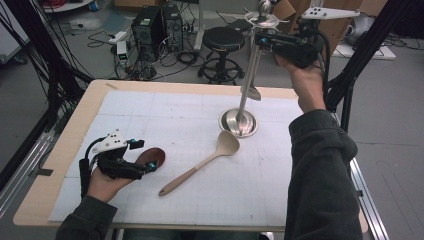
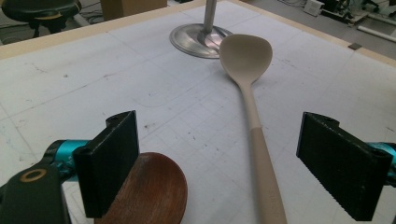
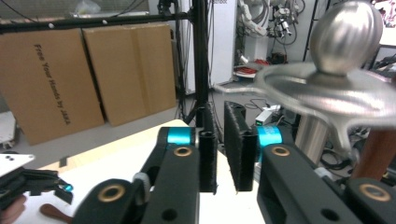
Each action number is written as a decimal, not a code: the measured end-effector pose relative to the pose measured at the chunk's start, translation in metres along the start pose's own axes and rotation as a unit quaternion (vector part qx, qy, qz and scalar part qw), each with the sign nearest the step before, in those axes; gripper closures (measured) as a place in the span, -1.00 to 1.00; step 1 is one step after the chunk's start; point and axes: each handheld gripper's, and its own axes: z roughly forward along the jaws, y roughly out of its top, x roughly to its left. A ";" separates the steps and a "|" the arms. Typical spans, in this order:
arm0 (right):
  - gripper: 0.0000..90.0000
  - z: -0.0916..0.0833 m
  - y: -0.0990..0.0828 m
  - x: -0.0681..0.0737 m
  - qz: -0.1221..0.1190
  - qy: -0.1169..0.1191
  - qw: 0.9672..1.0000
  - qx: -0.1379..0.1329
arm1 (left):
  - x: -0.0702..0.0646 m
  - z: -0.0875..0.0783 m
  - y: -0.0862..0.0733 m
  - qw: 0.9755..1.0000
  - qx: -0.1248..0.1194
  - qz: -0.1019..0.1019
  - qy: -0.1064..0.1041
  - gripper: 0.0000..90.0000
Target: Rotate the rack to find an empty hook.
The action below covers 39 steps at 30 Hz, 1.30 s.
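The tabletop [image 1: 165, 107] was a white gridded sheet on a pale wooden board, with a black stool [image 1: 225, 40], computer cases and cables on the floor behind it.

Left tongs [image 1: 150, 155]: spread wide, resting low at the near left of the tabletop. The left gripper view put one jaw just over the bowl of a dark wooden spoon [image 2: 154, 191]; the other jaw stood beyond the beige spoon [image 2: 254, 116], whose handle ran up between the two jaws without touching either. The high view showed the brown bowl [image 1: 152, 157] at the jaw tips and the whole beige spoon [image 1: 205, 162] lying slantwise, bowl toward the stand's base [image 1: 239, 122].

Right tongs [image 1: 260, 40]: raised at the head of the steel utensil stand [image 1: 247, 85], held in the person's right hand [image 1: 305, 82]. The right gripper view showed the jaws nearly together, a narrow gap between them with nothing in it, just beside the stand's ring and ball knob [image 3: 345, 30]. A brown handle [image 3: 380, 154] hung at that view's right edge. That view also gave cardboard boxes [image 3: 70, 74] against the far wall.

Count: two tongs, one stand, two spoons on the tabletop, one flat steel utensil [image 1: 251, 92] hanging on the stand.
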 end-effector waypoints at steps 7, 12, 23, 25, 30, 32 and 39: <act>0.57 -0.014 -0.017 0.003 0.011 0.009 1.000 -0.003 | -0.001 0.002 0.000 1.000 0.005 0.001 -0.001 -0.69; 0.30 -0.023 -0.026 0.012 0.011 0.015 1.000 0.002 | -0.001 0.002 -0.001 1.000 0.008 0.002 -0.002 -0.69; -0.06 -0.033 -0.058 0.028 0.014 0.036 0.999 0.019 | -0.003 0.003 -0.003 1.000 0.014 0.000 0.001 -0.72; -0.09 -0.033 -0.064 0.030 0.017 0.041 0.999 0.021 | -0.003 0.003 -0.004 1.000 0.015 0.000 0.003 -0.73; -0.20 -0.033 -0.078 0.034 0.021 0.047 0.998 0.028 | -0.002 0.003 -0.005 1.000 0.018 -0.002 0.006 -0.75; -0.23 -0.032 -0.085 0.036 0.023 0.048 0.998 0.031 | -0.002 0.003 -0.006 1.000 0.019 -0.002 0.007 -0.75; -0.31 -0.030 -0.112 0.041 0.035 0.059 0.997 0.041 | -0.002 0.003 -0.006 1.000 0.020 -0.002 0.009 -0.76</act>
